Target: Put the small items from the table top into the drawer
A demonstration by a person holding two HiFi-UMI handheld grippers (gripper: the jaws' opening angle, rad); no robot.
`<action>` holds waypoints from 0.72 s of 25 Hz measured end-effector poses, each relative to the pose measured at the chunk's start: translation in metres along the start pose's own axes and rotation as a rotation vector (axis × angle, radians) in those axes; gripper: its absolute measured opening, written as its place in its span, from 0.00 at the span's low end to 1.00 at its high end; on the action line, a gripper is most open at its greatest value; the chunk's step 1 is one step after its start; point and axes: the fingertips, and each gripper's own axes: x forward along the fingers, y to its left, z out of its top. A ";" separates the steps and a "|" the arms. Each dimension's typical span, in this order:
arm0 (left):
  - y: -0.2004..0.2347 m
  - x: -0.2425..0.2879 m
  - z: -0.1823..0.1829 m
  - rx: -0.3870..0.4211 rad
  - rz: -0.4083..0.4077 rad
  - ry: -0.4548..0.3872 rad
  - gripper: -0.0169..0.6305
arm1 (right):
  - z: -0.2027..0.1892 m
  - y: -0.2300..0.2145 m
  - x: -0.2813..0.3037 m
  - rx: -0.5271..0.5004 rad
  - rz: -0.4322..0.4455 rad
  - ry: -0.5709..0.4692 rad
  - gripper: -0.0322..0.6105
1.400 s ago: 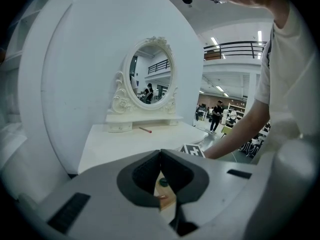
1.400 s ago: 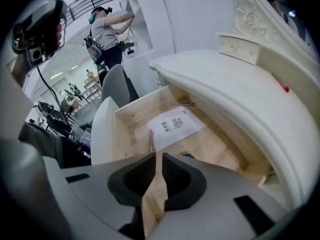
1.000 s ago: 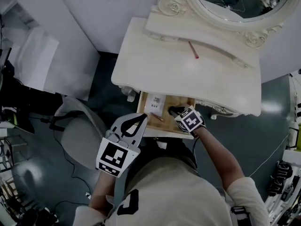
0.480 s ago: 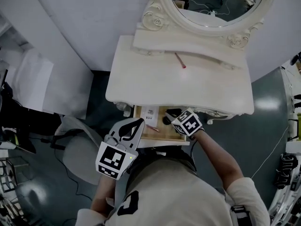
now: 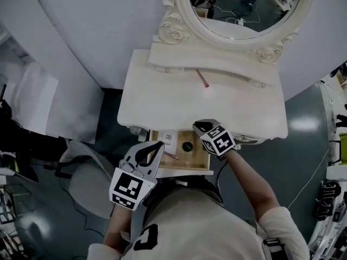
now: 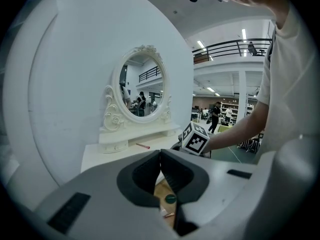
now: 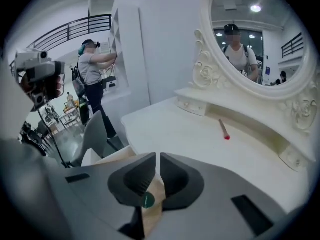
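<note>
The slim red-tipped stick (image 5: 202,78) lies flat on the desk (image 5: 244,107), just in front of the mirror's base and well apart from the drawer (image 5: 198,157). It looks light, stiff and thin, so expect it to roll or skid if you nudge it. Pinch it across the shaft near the middle, with the jaws low against the desk. The open drawer already holds a green round piece (image 5: 187,146), a white packet (image 5: 168,139) and a pinkish stick (image 5: 171,155). Your right hand-held gripper (image 5: 198,126) hangs over the drawer's back edge, jaws together and empty. Your left hand-held gripper (image 5: 156,145) sits closed and empty at the drawer's front.
</note>
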 end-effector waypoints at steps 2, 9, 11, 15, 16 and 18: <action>0.000 0.001 -0.003 -0.008 0.008 0.011 0.12 | 0.005 -0.016 -0.001 0.019 -0.031 -0.020 0.11; -0.003 0.004 -0.013 -0.033 0.028 0.049 0.12 | 0.027 -0.077 0.001 0.033 -0.131 -0.108 0.11; -0.003 0.007 -0.014 -0.035 0.032 0.058 0.12 | 0.028 -0.091 0.002 0.030 -0.156 -0.110 0.11; -0.002 0.013 -0.013 -0.038 0.038 0.071 0.12 | 0.034 -0.114 0.005 0.046 -0.187 -0.126 0.18; -0.002 0.014 -0.013 -0.040 0.039 0.074 0.12 | 0.033 -0.118 0.007 0.052 -0.184 -0.121 0.28; -0.002 0.018 -0.013 -0.045 0.045 0.080 0.12 | 0.028 -0.126 0.013 0.055 -0.179 -0.098 0.29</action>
